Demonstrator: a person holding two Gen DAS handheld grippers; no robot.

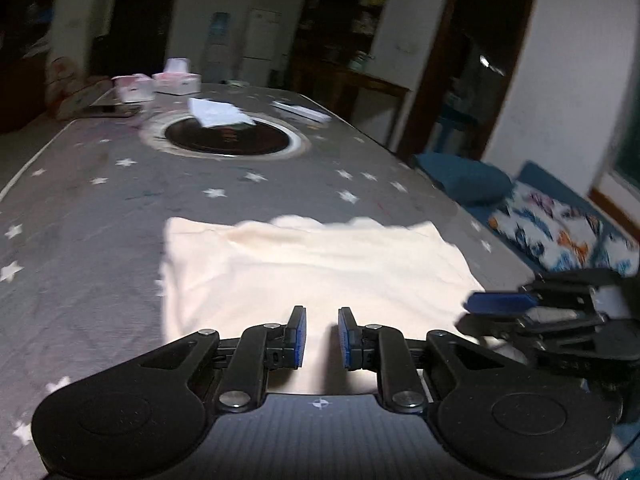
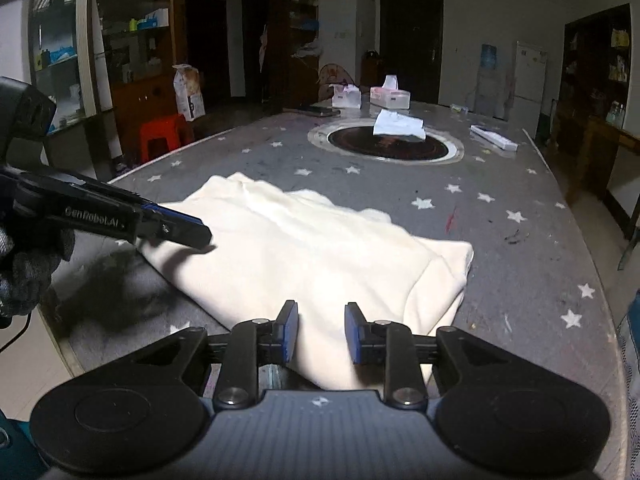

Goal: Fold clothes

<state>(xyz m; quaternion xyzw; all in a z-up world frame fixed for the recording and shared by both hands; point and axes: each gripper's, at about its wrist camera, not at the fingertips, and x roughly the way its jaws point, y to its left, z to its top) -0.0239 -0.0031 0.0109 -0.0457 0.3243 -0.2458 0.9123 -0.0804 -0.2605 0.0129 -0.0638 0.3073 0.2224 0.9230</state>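
Lying folded on grey star-print tablecloth [image 2: 460, 216], near table's front edge: cream garment [image 2: 304, 248]. Left gripper [image 1: 322, 338] over its near edge, fingers narrowly apart, nothing pinched between. Right gripper [image 2: 322, 332] likewise above near edge, fingers narrowly parted, gripping nothing.

one cream folded garment [image 2: 320, 248] lies on one grey star-printed table cover [image 2: 500, 240]. two grippers are in view: the left gripper [image 1: 322, 336] and the right gripper [image 2: 321, 330], each with two blue-padded fingers. one round dark hotplate [image 2: 386, 144] sits in the table. two pink-and-white tissue boxes [image 2: 390, 98] stand at the far end, and one loose white tissue [image 2: 398, 124] lies over the hotplate's edge. one red stool [image 2: 164, 136] stands on the floor, and one white fridge [image 2: 530, 76] against the wall.
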